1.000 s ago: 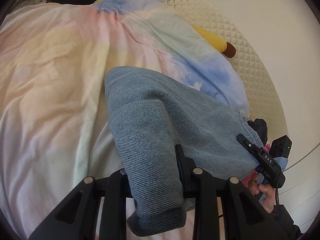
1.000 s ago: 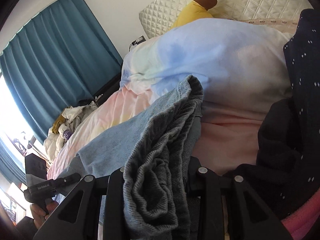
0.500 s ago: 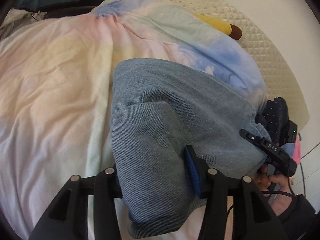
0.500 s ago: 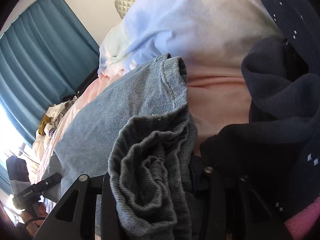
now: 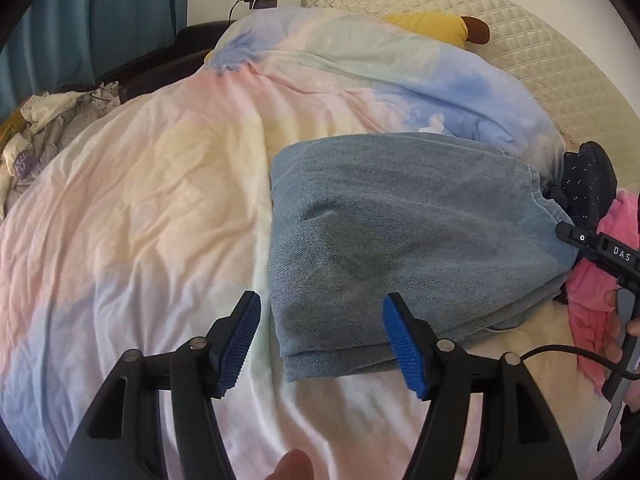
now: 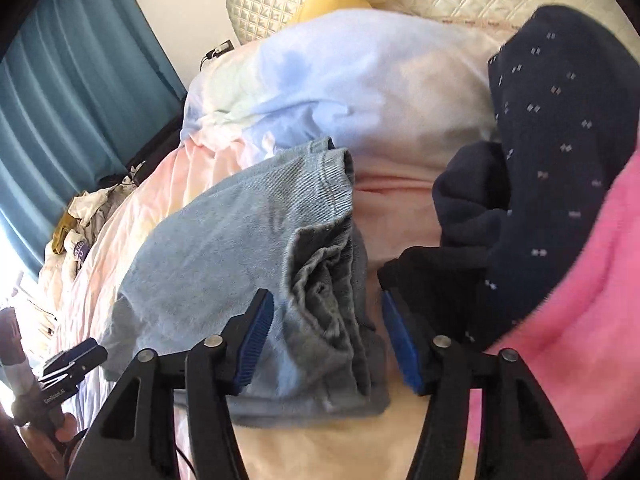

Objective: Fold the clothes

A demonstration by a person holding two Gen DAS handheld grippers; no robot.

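Blue denim garment (image 5: pixel 404 240) folded flat on the pastel bed cover (image 5: pixel 140 200). Left gripper (image 5: pixel 320 340) and right gripper (image 6: pixel 326 340) fingers wide apart, holding nothing. Navy dotted cloth (image 6: pixel 560 140) and pink cloth (image 6: pixel 592 320) left unfolded.

My jeans (image 5: pixel 404 236) cover the duvet (image 5: pixel 140 184) beneath them, and their far corner is tucked behind the navy garment (image 5: pixel 588 184). The pink garment (image 6: pixel 580 320) runs off the right edge. The yellow plush (image 5: pixel 436 28) is half buried behind the duvet. Print on the crumpled bags (image 5: pixel 24 156) is too small to read.
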